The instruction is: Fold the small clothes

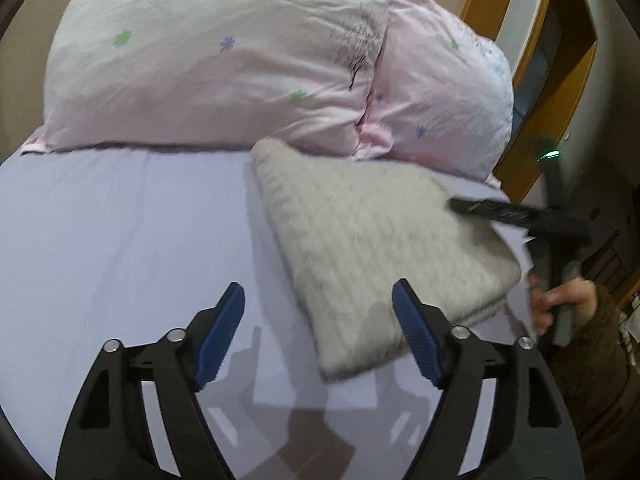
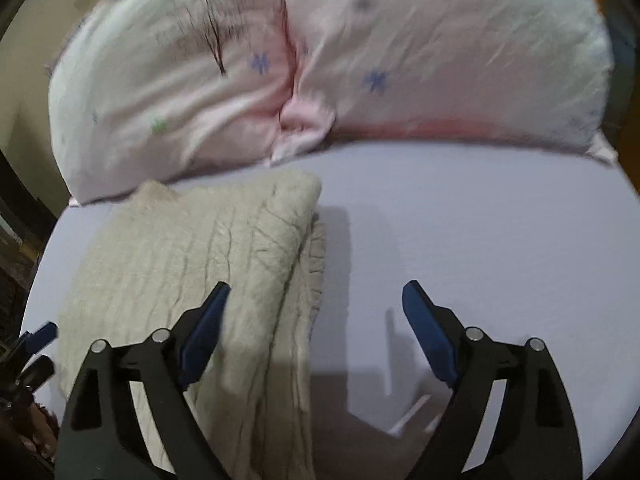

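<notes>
A cream knitted garment (image 1: 372,240) lies folded into a rectangle on the lilac bed sheet (image 1: 100,240). My left gripper (image 1: 320,296) is open and empty, hovering over the sheet at the garment's near left corner. The right gripper shows in the left wrist view at the garment's right edge, with one black finger (image 1: 492,208) over the cloth. In the right wrist view the garment (image 2: 192,260) lies left of centre. My right gripper (image 2: 316,296) is open and empty above its right edge, the left fingertip (image 2: 212,308) over the knit.
Two pale pink pillows (image 1: 216,60) with flower prints lie across the head of the bed, also in the right wrist view (image 2: 440,60). A wooden door frame (image 1: 576,80) stands at the right. The sheet (image 2: 480,240) stretches right of the garment.
</notes>
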The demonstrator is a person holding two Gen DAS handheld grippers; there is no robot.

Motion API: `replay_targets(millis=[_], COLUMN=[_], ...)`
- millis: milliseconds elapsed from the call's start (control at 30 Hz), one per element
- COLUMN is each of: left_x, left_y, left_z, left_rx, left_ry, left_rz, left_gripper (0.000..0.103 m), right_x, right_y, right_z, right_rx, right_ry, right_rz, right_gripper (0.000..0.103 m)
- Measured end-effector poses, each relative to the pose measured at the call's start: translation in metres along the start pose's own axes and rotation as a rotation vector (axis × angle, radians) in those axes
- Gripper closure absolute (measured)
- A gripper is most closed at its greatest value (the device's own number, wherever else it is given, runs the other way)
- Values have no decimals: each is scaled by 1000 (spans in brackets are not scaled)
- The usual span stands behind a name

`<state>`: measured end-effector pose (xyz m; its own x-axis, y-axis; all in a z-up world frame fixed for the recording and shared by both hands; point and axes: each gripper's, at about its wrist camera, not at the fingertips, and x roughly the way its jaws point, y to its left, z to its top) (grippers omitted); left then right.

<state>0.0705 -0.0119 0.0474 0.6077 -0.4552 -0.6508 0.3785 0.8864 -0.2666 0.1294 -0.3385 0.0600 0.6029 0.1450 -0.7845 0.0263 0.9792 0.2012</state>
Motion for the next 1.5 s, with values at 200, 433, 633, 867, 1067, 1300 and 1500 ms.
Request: replay_targets(millis=[200, 433, 633, 867, 1067, 1300, 1500], left_x=[-5, 22, 37, 38, 39, 41, 42], left_y=[-12, -31, -30, -34, -34, -33, -36], left_z=[-31, -54, -55, -56, -56, -54, -54], left_rx=[49, 112, 69, 74, 76, 77, 71], left_ry=[69, 166, 209, 206, 213, 234, 242], left_rz=[139, 248, 295, 325, 324, 320, 326], left_gripper=[6, 1, 1, 1, 1, 1, 1], right_x=[-65, -49, -19, -18, -17, -17, -17], right_y=[3, 51, 71, 74, 74, 74, 74], right_z=[-67, -115, -119, -122, -122, -123, -123], right_rx=[-51, -111, -107, -92, -88, -89, -90], right_ry=[-34, 57, 110, 108, 110, 110, 108], right_rz=[89, 11, -107, -141, -148, -148, -147], right_gripper=[2, 2, 2, 2, 2, 2, 2])
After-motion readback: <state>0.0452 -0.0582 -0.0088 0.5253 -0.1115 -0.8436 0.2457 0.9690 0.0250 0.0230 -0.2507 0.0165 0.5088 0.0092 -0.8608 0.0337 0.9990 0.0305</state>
